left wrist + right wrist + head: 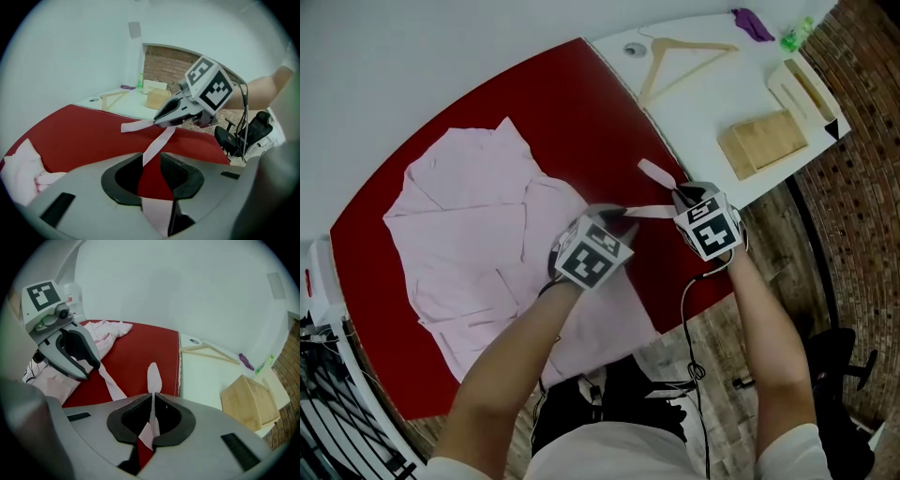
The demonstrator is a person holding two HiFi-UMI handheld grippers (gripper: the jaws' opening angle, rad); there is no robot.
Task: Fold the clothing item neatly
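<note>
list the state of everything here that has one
pink garment: lying on the red cover, partly folded
strap: lifted off the cover, running between both grippers
left gripper: open, strap passing between its jaws
right gripper: shut on strap
wooden hanger: lying flat, bare

The head camera looks steeply down on the red table [600, 94], close above the left gripper [617, 214] and right gripper [677, 199]. Each gripper's camera sits just behind its own jaws, facing the other low across the table; both share the pink strip [159, 140] between them.
</note>
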